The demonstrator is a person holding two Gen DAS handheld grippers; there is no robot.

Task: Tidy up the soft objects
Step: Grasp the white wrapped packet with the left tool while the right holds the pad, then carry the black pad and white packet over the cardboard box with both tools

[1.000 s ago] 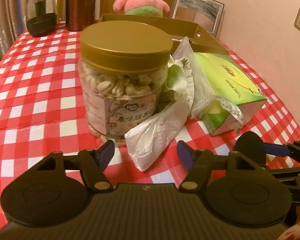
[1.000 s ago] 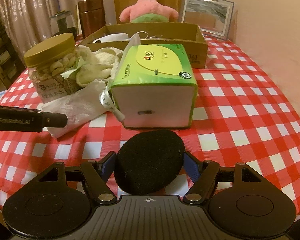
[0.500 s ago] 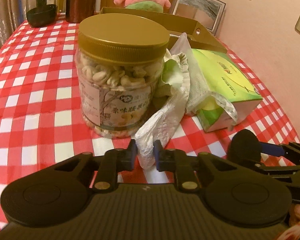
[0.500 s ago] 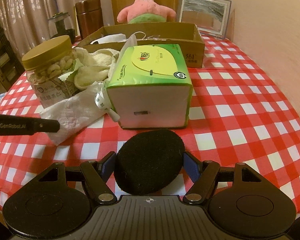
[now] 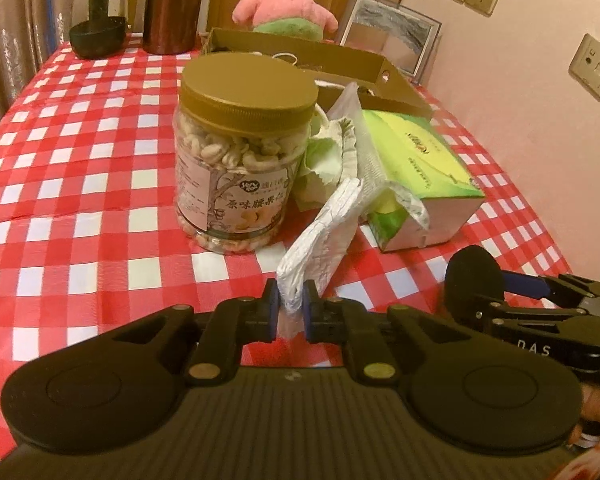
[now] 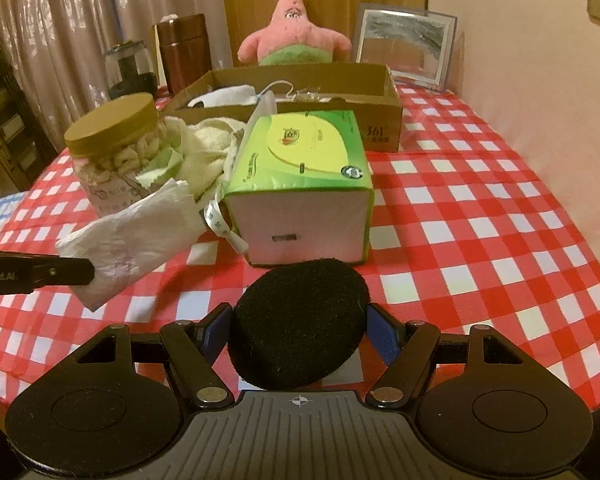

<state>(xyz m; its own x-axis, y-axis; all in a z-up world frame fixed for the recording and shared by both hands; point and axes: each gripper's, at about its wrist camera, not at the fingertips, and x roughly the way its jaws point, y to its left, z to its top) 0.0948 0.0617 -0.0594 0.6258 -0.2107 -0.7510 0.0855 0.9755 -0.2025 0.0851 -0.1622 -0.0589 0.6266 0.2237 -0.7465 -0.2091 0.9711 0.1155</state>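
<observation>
A crumpled white tissue trails from beside the nut jar into my left gripper. Its jaws are closing and the pads press on the tissue's near end, which hangs lifted off the cloth. In the right wrist view the same tissue sticks up from the left gripper's finger. My right gripper is shut on a round black foam pad and hovers over the near table edge. A cream cloth lies bunched between the jar and the green tissue box.
A brown cardboard box with white items inside stands behind the tissue box. Behind it sit a pink star plush and a picture frame. A brown canister and a glass jar stand far left. A wall runs along the right.
My left jaws went from wide open to shut on the tissue's near end, then the gripper drew back and up, lifting that end. The right gripper and its black pad stayed still.
</observation>
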